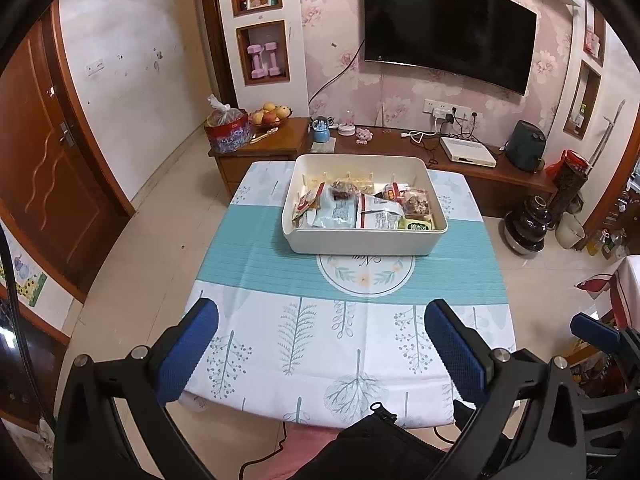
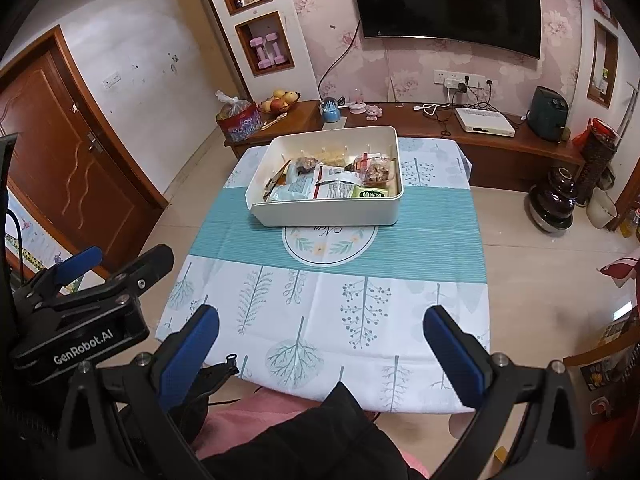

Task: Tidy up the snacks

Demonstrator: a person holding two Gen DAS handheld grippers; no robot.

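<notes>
A cream plastic box (image 1: pixel 356 242) (image 2: pixel 320 214) stands on the far half of a small table covered with a teal and white cloth (image 1: pixel 344 344) (image 2: pixel 320 304). Several snack packets (image 1: pixel 360 210) (image 2: pixel 328 184) lie packed inside it, among them white bags and a clear tub of nuts (image 2: pixel 376 170). My left gripper (image 1: pixel 320 316) hangs open over the table's near edge, nothing between its blue pads. My right gripper (image 2: pixel 320 320) is also open and holds nothing, well short of the box. The left gripper's body (image 2: pixel 84 300) shows at the left of the right wrist view.
Behind the table runs a low wooden TV cabinet (image 1: pixel 500 170) with a fruit bowl (image 1: pixel 270 116), a red bag (image 1: pixel 228 130), a white set-top box (image 1: pixel 468 152) and cables. A wooden door (image 1: pixel 48 160) is at the left. A person's pink and black clothing (image 2: pixel 304 432) lies below the grippers.
</notes>
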